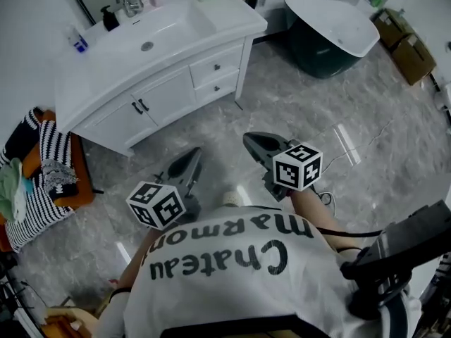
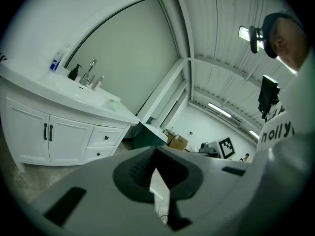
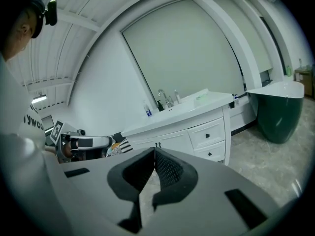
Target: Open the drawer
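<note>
Nothing of the job is done yet: you are only at the approach. The white vanity (image 1: 165, 103) stands ahead of you across the marble floor (image 1: 296, 111). Its two drawers sit stacked at its right end, the upper drawer (image 1: 204, 71) over the lower drawer (image 1: 229, 83). Both are fully pushed in, fronts flush with the cabinet, and each has a small dark knob (image 1: 217, 67) at its centre. The task does not say which of the two is meant, so you will have to choose one. Your left gripper (image 1: 194, 151) and right gripper (image 1: 248, 138) are both held out in front of your body, well apart from the vanity and touching nothing. In each gripper view the jaws meet at the tips, closed with nothing between them, and the drawers show small in the distance beyond. What is left, as I judge it, is nearly everything. You have to close the gap to the vanity and spread the jaws of whichever gripper you use. Then you line them up on a knob, clamp it, and draw the drawer straight out.
</note>
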